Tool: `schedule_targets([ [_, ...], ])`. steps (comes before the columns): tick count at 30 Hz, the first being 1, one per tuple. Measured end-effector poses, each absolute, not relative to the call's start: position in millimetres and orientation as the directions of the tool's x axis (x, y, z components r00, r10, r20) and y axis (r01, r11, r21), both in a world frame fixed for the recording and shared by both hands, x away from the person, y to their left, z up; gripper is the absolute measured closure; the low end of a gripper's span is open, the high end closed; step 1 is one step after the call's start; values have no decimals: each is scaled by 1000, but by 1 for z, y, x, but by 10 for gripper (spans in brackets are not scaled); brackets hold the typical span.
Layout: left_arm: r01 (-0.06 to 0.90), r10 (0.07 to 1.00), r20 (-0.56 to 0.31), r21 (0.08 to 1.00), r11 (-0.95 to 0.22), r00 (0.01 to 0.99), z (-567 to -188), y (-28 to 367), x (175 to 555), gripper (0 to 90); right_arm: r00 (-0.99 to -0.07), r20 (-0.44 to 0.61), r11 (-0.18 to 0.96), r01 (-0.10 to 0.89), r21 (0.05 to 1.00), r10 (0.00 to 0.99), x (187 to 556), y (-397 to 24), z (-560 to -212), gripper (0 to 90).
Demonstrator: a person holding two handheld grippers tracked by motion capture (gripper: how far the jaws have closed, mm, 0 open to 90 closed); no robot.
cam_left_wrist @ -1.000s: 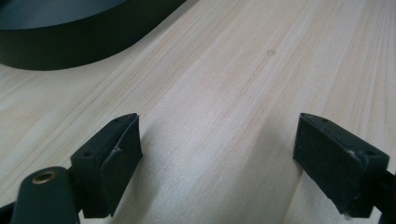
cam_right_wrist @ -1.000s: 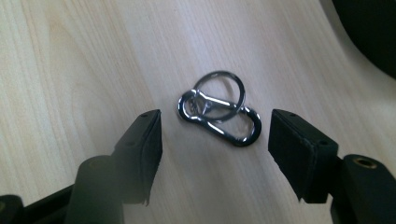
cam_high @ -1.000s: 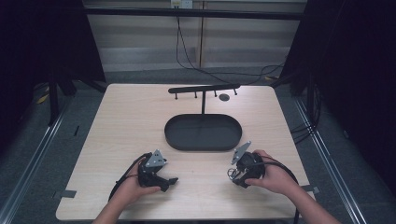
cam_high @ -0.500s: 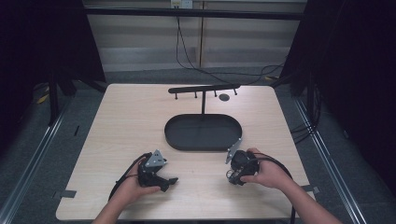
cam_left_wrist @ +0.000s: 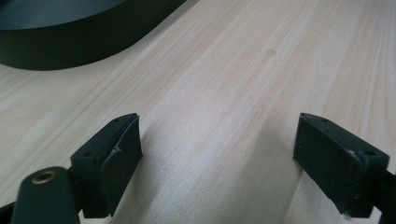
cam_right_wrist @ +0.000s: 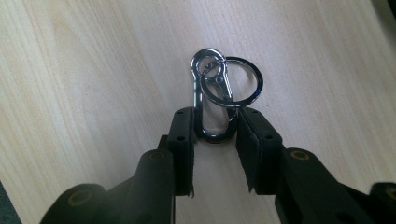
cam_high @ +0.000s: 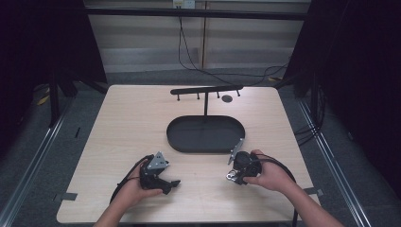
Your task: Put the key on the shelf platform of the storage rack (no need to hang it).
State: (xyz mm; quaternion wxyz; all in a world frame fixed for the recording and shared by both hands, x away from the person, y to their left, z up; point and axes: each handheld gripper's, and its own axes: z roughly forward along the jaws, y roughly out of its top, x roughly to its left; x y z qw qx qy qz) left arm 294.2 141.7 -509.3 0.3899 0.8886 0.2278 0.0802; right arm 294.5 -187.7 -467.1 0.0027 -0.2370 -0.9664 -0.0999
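Pale wooden table (cam_high: pixel 132 123) carries a black oval metal tray (cam_high: pixel 206 135) with an upright hanger bar. Nearer the person, the left gripper (cam_left_wrist: pixel 217 163) rests with jaws spread wide over bare wood. The right gripper (cam_right_wrist: pixel 215 137) has just closed, pinching a silver metal carabiner clip with a key ring (cam_right_wrist: pixel 212 91) lying on the table's right front.

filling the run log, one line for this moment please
right gripper: shut on carabiner | left gripper: open | tray: untouched
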Motion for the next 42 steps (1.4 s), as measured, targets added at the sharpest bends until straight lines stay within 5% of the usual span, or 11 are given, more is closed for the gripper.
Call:
schedule_targets([
  [8,342,467,-35,729,-593,883,-509,142,294,148,-874,73,861,485,156,480,297,-186,-466,681],
  [42,342,467,-35,729,-593,883,-509,142,294,148,-826,99,788,560,254,555,304,-203,-435,682],
])
